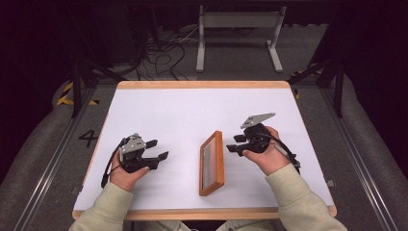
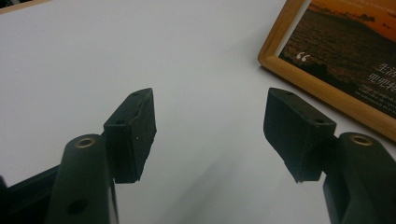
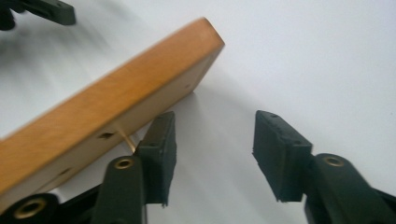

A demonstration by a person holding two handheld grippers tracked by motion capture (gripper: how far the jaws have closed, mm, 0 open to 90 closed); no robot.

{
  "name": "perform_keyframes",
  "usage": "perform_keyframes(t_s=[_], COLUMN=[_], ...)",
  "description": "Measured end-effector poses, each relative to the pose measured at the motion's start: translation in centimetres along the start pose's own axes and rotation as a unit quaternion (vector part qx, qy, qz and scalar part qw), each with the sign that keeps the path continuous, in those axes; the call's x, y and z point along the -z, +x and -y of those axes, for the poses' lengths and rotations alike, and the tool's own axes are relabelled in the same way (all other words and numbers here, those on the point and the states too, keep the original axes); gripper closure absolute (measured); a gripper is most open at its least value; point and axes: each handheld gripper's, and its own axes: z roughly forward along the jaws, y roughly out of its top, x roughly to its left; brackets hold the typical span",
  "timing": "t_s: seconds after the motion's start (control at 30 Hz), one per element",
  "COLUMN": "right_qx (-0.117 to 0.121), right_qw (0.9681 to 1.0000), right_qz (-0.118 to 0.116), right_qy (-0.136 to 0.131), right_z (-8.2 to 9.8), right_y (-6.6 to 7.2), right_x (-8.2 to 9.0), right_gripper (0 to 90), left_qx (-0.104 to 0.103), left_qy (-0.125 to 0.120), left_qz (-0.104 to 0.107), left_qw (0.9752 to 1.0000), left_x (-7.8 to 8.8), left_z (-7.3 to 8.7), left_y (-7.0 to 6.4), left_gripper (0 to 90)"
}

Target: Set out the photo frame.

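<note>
Picture frame (image 1: 212, 163), wooden-edged and long, sits on the white table (image 1: 163, 110) a little right of the middle and nearer the person's edge than the far edge, its long sides running roughly from near edge to far edge. In the high view it seems tilted, its right long side raised, though whether that side is clear of the surface cannot be told. The left gripper view shows the frame's (image 2: 336, 56) front: a dark sunset scene with white lettering inside the orange-brown border. The right gripper view shows the frame's (image 3: 102, 112) plain wooden side and back, with small slots in it.

Just right of the frame, the right gripper (image 1: 236, 143) is held in the person's right hand (image 1: 269, 156), jaws pointing left toward the frame. Its jaws stand partly apart with nothing between them; the right gripper (image 3: 212, 156) has one pad close under the frame's edge, not pressing on it.

Well left of the frame, the left gripper (image 1: 157, 149) rests in the left hand (image 1: 127, 173) near the table's left edge. The left gripper (image 2: 210, 133) has its jaws wide apart over bare white surface, holding nothing.
</note>
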Motion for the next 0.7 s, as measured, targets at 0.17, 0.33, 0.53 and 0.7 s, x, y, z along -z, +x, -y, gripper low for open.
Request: perform_keyframes(t_s=[0.17,0.33,0.53,0.7], right_qx=[-0.012,-0.005,0.000,-0.013], right_qw=[0.9995,0.9998,0.9999,0.9995], right_qz=[-0.020,-0.016,-0.013,-0.020], right_qy=[-0.022,-0.014,0.011,0.022], right_z=[-0.9,-1.5,-1.8,-1.9], right_y=[1.3,3.0,4.7,4.9], right_x=[1.6,1.9,0.7,-0.1], right_gripper=[33.6,23.4,16.0,16.6], left_qx=[-0.002,0.000,0.001,-0.002], left_qy=[-0.001,-0.001,-0.002,0.001], left_qz=[0.000,0.001,0.000,-0.001], left_qw=[1.0000,1.0000,1.0000,1.0000], left_x=[0.1,0.0,0.0,-0.1], left_z=[0.0,0.0,-0.1,0.0], left_y=[0.1,0.0,0.0,0.1], left_gripper=[34.8,34.6,34.5,34.5])
